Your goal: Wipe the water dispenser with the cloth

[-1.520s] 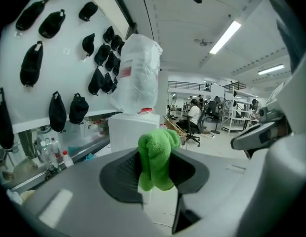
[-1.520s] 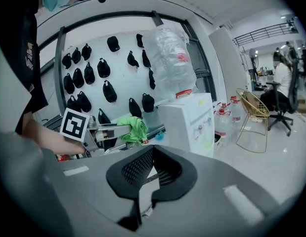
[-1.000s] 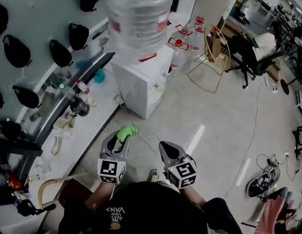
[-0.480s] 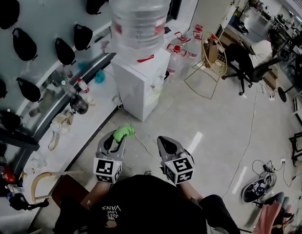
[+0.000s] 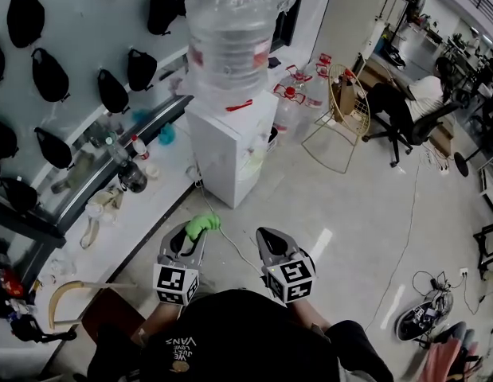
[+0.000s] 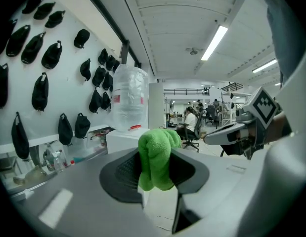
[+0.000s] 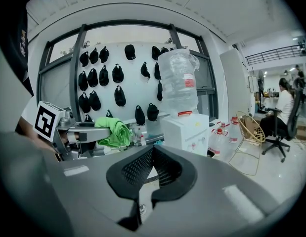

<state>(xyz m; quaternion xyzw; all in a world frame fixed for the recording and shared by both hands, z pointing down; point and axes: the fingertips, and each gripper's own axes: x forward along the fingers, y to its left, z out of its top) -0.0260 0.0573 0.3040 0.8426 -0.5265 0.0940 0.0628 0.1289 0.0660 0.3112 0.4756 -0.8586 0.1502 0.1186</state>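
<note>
We hold the green cloth pinched in the left gripper. Its jaws are pressed onto a bunched fold, and the rest of the cloth bulges up over the tips. The right gripper carries nothing, and its jaws are drawn together with no object between them. Both grippers sit low, close in front of our body and just beside one another.

The water dispenser stands ahead of us, a white cabinet with a big clear bottle upended on top. It is well apart from both grippers, with a stretch of bare floor between. The cloth touches nothing but the jaws that grip it.

We judge the task to be barely begun. The one part that looks done is having the cloth in hand, gripped firmly enough to rub with. All the wiping looks to be ahead of us. From this far off we cannot tell whether any face of the cabinet has been cleaned.

We need to close the gap, lift the left gripper to the cabinet and press the loose bulge of cloth flat against it. Then we work over the top, the front and the sides. We cannot make out the taps from here, so we will have to find them up close. The right gripper is free to steady the cabinet if it shifts.
</note>
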